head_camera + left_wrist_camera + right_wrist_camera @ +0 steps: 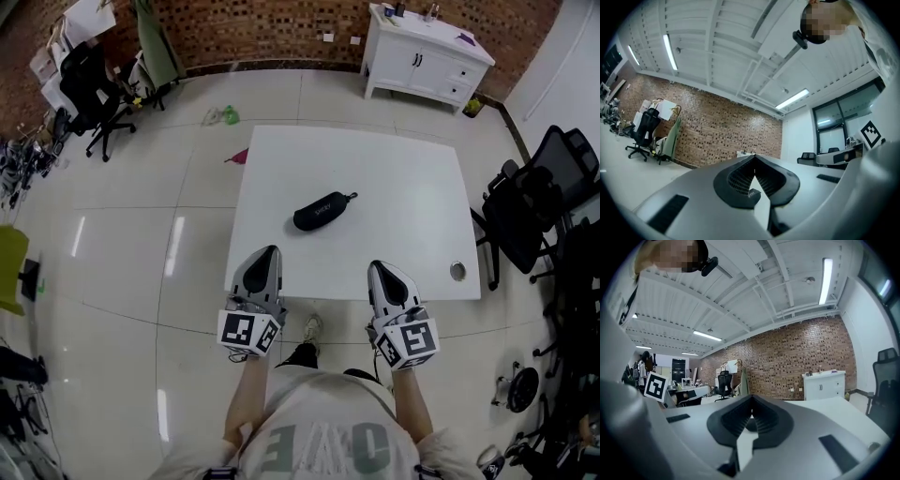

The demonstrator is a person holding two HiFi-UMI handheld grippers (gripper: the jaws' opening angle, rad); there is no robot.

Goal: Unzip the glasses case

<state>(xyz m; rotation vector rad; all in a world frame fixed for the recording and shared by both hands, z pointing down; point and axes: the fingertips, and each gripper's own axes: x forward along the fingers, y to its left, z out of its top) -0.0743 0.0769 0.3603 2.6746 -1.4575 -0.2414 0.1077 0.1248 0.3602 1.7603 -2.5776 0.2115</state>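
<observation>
Glasses case (323,210) x1, prob. zipped; table (398,169) x1

Ahead of left hand-held gripper (272,251) and right hand-held gripper (377,267): open white square counter (403,178). Obstacle: black oval glasses case (322,211), ahead, between them.

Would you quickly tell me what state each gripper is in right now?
Left gripper: closed, holding nothing.
Right gripper: closed, holding nothing.
</observation>
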